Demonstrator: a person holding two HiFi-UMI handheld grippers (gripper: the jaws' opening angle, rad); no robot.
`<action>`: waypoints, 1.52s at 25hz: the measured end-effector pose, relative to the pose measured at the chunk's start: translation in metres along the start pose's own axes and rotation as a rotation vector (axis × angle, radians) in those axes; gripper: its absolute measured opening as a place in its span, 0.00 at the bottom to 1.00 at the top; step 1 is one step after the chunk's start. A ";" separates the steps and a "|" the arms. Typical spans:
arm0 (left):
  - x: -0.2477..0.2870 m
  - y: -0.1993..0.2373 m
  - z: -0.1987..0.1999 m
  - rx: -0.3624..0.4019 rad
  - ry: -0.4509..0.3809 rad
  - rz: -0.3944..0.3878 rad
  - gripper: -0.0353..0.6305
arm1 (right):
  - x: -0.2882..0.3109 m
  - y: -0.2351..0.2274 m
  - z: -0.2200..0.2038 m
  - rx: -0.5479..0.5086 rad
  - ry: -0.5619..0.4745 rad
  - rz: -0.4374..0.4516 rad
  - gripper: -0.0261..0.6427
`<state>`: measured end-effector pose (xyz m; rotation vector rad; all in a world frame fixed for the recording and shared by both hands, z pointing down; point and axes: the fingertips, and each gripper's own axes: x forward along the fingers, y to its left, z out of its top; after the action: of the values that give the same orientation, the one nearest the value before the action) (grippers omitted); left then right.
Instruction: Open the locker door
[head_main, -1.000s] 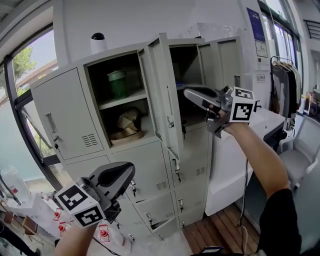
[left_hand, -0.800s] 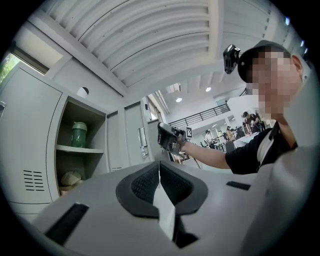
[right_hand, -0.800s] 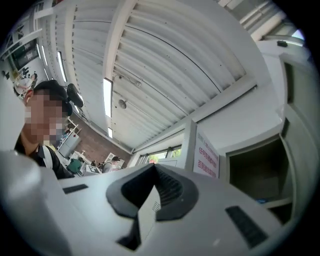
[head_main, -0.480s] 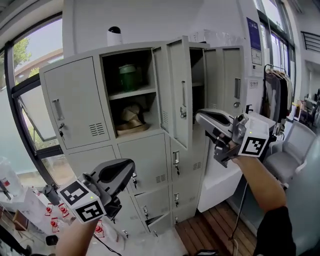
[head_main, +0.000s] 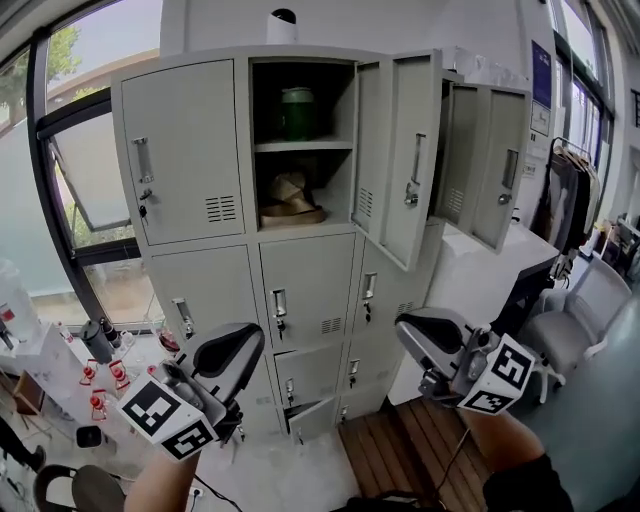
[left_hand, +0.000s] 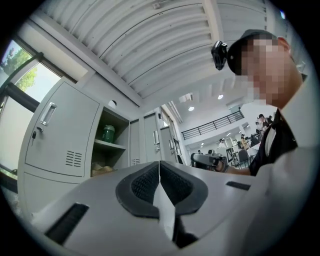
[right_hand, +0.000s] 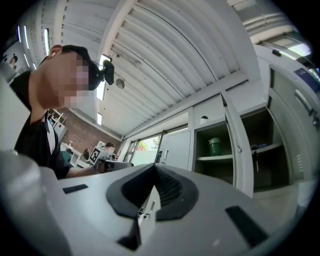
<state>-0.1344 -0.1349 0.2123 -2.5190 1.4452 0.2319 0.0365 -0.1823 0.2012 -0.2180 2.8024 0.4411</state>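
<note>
Right gripper (head_main: 422, 336) has its jaws pressed together on nothing, held low in front of the lockers (head_main: 190, 150). Left gripper (head_main: 235, 352), lower left, is likewise pressed together and empty. Well above both, the locker door (head_main: 412, 160) stands swung open beside an open compartment holding a green container (head_main: 297, 112).

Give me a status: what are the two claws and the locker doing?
Left gripper shut, empty. Right gripper shut, empty; both held low, touching nothing. Locker door stands wide open. Nothing blocking it.
</note>
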 end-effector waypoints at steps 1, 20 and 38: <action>-0.004 0.000 -0.009 -0.009 0.005 0.009 0.08 | 0.002 0.008 -0.010 -0.006 0.006 0.002 0.06; -0.057 -0.144 -0.196 -0.133 0.078 0.133 0.08 | -0.101 0.128 -0.184 0.325 0.076 -0.040 0.06; -0.123 -0.235 -0.260 -0.208 0.242 -0.048 0.08 | -0.127 0.230 -0.227 0.378 0.192 -0.019 0.06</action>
<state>0.0128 0.0106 0.5206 -2.8294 1.5145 0.0732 0.0524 -0.0261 0.5110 -0.2108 2.9967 -0.1248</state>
